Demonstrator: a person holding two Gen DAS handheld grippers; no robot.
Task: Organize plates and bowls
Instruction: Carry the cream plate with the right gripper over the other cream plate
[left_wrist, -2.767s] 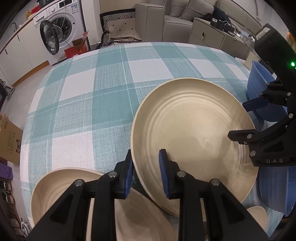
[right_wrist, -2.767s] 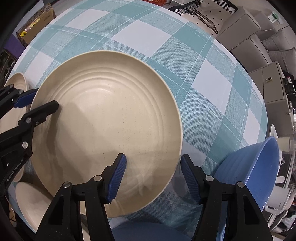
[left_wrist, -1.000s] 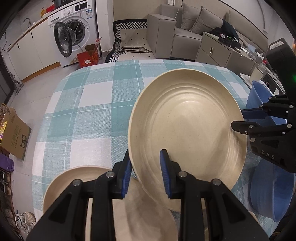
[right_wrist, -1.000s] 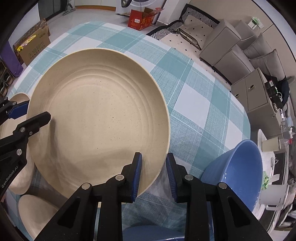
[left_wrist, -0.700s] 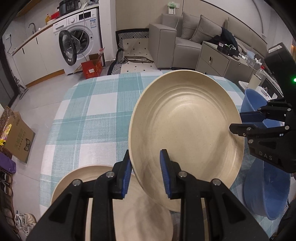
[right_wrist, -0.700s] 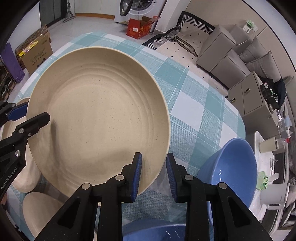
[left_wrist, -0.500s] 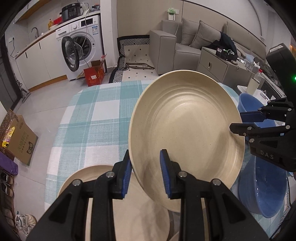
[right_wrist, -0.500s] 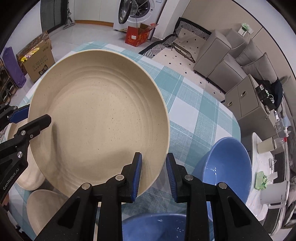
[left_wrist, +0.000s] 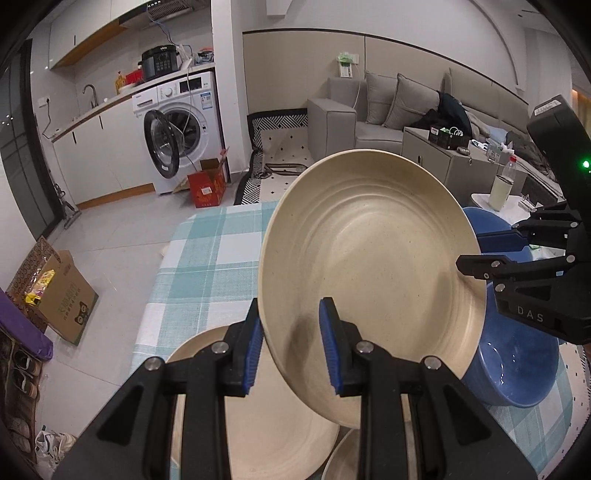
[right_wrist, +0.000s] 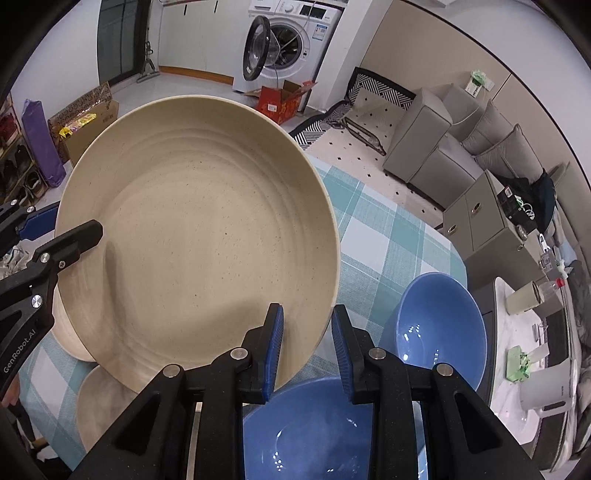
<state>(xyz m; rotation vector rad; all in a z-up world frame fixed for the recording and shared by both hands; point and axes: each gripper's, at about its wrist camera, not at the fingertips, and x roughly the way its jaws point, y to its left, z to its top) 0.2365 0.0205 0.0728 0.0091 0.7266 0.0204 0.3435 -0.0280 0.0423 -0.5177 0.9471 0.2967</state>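
Left wrist view: the left gripper (left_wrist: 291, 343) pinches the near rim of a large beige plate (left_wrist: 373, 280), its blue pads pressed on either side of the edge. At the right of the frame the right gripper (left_wrist: 476, 253) clamps the opposite rim. The plate now rides well above the checked tabletop (left_wrist: 207, 258), tilted up toward the camera; a second ago it sat much lower against the cloth, and nearly three seconds ago it lay flat on it. Below it, a second beige plate (left_wrist: 266, 417) lies on the tabletop, with the rim of a third beige dish (left_wrist: 340, 458) just beside it. A blue bowl (left_wrist: 517, 369) stands under the carried plate's right edge.

Right wrist view: the right gripper (right_wrist: 306, 347) is closed on the plate's (right_wrist: 199, 236) lower right rim, while the left gripper (right_wrist: 55, 229) grips the far left edge. Two blue bowls show beneath: one nearest the camera (right_wrist: 314, 428), another (right_wrist: 439, 325) further right on the cloth. Beige dishes (right_wrist: 99, 398) peek out under the plate's lower left.

The two-handed lift has cleared every dish on the tabletop. That suggests the pickup is done and the plate is in transit, probably toward the beige stack at the left. With only the rim held, a mismatch between the hands could twist it loose.
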